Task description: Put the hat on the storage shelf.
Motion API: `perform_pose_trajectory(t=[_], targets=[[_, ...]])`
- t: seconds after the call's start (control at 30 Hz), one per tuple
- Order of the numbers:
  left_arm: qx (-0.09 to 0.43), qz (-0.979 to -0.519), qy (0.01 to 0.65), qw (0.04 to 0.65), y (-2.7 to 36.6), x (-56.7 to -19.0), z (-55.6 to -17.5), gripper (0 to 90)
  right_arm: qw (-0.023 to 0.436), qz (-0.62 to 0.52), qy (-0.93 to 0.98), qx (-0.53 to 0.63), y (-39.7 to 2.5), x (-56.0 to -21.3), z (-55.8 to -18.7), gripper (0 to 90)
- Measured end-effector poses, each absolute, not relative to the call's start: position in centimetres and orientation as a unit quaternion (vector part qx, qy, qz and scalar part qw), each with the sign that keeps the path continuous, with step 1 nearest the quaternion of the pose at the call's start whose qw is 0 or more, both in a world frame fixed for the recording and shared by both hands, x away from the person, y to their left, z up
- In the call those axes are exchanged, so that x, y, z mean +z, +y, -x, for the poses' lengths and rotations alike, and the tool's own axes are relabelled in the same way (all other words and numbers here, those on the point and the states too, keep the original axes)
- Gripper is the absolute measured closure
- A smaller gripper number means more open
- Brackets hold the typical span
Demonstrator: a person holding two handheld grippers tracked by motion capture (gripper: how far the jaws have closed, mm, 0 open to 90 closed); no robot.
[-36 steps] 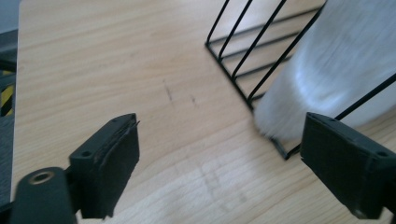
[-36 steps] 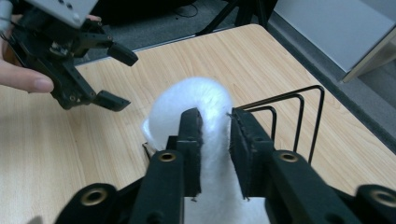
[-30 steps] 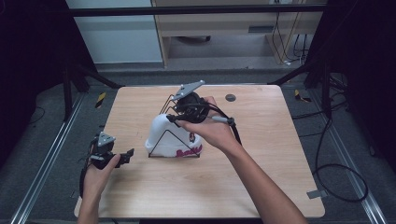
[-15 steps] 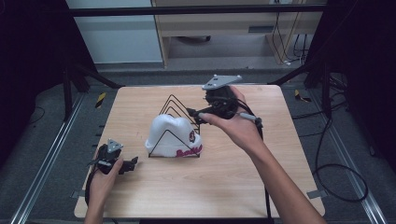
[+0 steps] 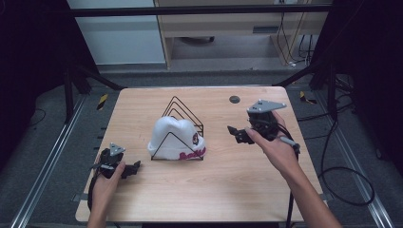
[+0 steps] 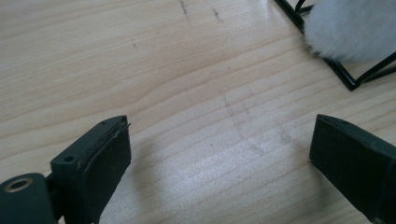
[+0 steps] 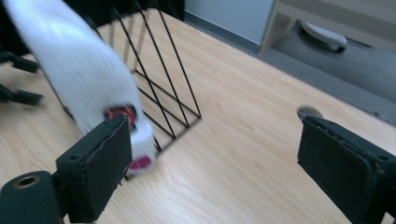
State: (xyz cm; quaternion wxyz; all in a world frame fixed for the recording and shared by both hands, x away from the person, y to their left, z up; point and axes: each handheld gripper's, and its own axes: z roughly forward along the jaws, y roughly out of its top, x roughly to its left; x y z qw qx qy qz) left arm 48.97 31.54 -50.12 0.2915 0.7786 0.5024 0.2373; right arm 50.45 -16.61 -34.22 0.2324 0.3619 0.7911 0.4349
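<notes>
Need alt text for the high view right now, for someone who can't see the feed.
A white knit hat with a pink-lettered cuff sits draped over a black wire rack at the middle of a wooden table. The right gripper is held off to its right, the left gripper near the table's front left; both are open and hold nothing.

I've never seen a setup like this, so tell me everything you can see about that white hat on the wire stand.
The white hat looks like a soft knitted beanie with a folded cuff bearing pink-red lettering and a small dark badge. It is draped over the black wire rack mid-table, sagging between the triangular wires. Neither gripper touches it.
</notes>
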Motion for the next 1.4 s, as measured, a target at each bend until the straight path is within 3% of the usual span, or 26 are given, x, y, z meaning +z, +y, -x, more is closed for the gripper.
perform_pose_trajectory(t=[0.27, 0.7, 1.4], targets=[[0.224, -0.768, 0.511, 0.315, 32.0, -50.7, -48.9, 3.1, 0.224, -0.396, 0.784, 0.423, -20.3, -39.9, -49.1, 12.5], [0.227, -0.766, 0.511, 0.317, 32.0, -50.8, -49.0, 1.6, 0.183, -0.43, 0.791, 0.395, -22.0, -46.7, -47.3, 12.4], [0.226, -0.767, 0.51, 0.317, 32.0, -50.8, -49.0, 1.2, 0.188, -0.489, 0.767, 0.369, -22.5, -50.6, -48.4, 11.7]])
